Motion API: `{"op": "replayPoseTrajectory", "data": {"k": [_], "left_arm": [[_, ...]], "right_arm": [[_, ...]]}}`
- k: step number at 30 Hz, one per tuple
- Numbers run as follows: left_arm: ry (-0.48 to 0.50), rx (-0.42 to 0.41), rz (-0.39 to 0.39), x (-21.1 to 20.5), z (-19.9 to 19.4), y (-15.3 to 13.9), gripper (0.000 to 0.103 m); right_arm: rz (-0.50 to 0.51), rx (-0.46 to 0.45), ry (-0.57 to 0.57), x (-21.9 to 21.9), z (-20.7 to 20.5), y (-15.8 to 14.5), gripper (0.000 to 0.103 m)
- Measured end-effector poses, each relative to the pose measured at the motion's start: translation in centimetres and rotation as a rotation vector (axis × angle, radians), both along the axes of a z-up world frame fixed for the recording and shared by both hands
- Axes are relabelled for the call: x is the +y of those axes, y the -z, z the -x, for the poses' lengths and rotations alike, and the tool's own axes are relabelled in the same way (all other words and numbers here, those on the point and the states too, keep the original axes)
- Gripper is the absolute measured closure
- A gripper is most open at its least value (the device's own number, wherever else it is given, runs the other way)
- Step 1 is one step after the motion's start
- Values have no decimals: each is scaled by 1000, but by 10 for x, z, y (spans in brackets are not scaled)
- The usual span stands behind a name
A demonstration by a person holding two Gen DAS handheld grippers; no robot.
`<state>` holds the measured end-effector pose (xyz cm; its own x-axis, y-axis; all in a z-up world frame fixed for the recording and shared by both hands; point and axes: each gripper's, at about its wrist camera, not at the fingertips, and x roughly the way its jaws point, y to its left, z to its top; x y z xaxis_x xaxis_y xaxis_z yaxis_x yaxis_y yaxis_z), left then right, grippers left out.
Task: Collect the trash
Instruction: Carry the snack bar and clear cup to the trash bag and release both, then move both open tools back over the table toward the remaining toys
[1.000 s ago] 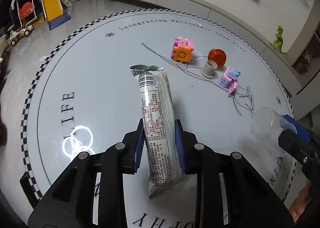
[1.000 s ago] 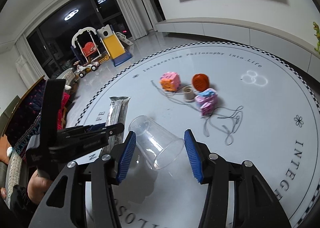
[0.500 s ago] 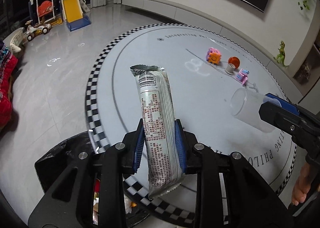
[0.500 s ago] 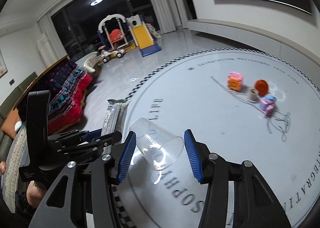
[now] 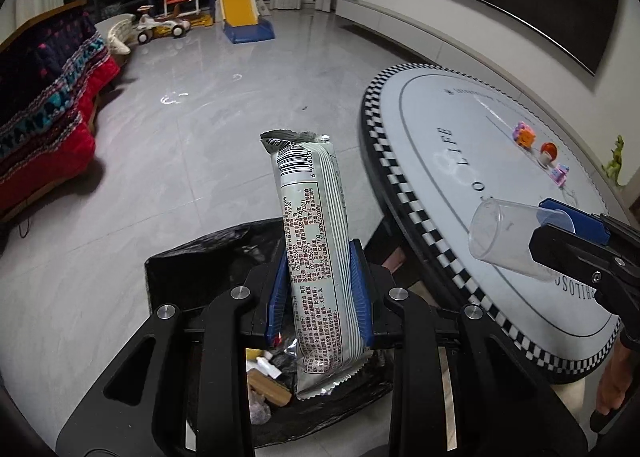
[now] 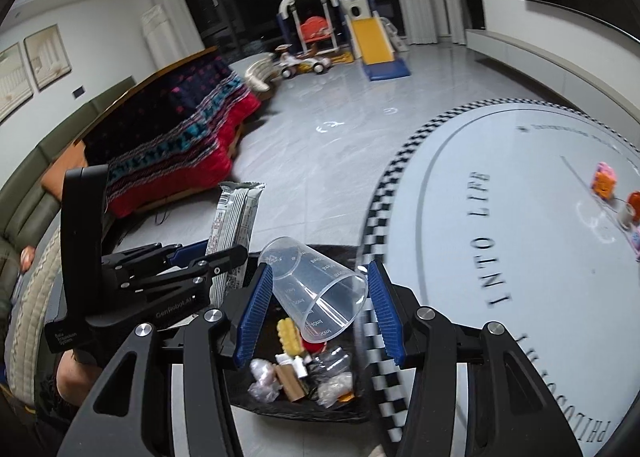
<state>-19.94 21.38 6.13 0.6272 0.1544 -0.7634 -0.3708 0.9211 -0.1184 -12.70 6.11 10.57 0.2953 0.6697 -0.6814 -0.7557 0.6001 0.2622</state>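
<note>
The left gripper [image 5: 320, 289] has its blue ribbed pads [image 5: 360, 297] pinched on the lower half of a silver-grey snack wrapper [image 5: 314, 241], which stands nearly upright between them, barcode end up and crimped bottom edge hanging below the fingers. The right gripper [image 6: 320, 309] has its blue pads [image 6: 254, 313] pressed on a clear plastic measuring cup [image 6: 316, 297], held tilted with its wide mouth towards the camera and its narrow base pointing away; printed volume marks show on its wall. Both held things hang over a black trash bag [image 6: 336, 413] that sits open on the pale tiled floor [image 5: 180, 145] just beside the round table [image 6: 500, 217]. Inside the bag lie crumpled clear wrappers, a brown cardboard piece, a small white bottle and a yellow ridged item. In the left wrist view the cup and the right gripper show at the right edge, above the table's checkered rim [image 5: 400, 185]; in the right wrist view the left gripper with its wrapper shows at the left. On the far part of the white tabletop, well apart from the grippers, sit a pink-and-orange toy block [image 5: 525, 135], an orange disc [image 5: 548, 149] and a small pink toy [image 5: 559, 173]. Beyond the floor are a red patterned blanket [image 6: 180, 153] on a sofa and a children's slide [image 5: 240, 13].
</note>
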Motion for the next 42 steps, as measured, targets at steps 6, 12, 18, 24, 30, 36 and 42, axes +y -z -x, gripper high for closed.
{"op": "replayPoseTrajectory", "data": {"k": [6, 12, 18, 24, 30, 36, 42], "left_arm": [[-85, 24, 10, 29, 28, 17, 74], [-137, 41, 29, 49, 48, 30, 74], [-266, 52, -78, 64, 69, 27, 6], [-289, 3, -39, 74, 74, 21, 6], [-266, 1, -25, 64, 68, 17, 6], [-219, 5, -43, 49, 51, 4, 6], [-144, 2, -65, 24, 19, -10, 6]], "right_arm": [[30, 29, -73, 36, 24, 14, 52], [64, 46, -131, 62, 39, 28, 52], [125, 49, -139, 77, 44, 41, 21], [105, 29, -127, 71, 42, 31, 21], [78, 22, -112, 60, 39, 22, 21], [41, 10, -87, 43, 31, 10, 21], [8, 13, -42, 16, 13, 1, 21]]}}
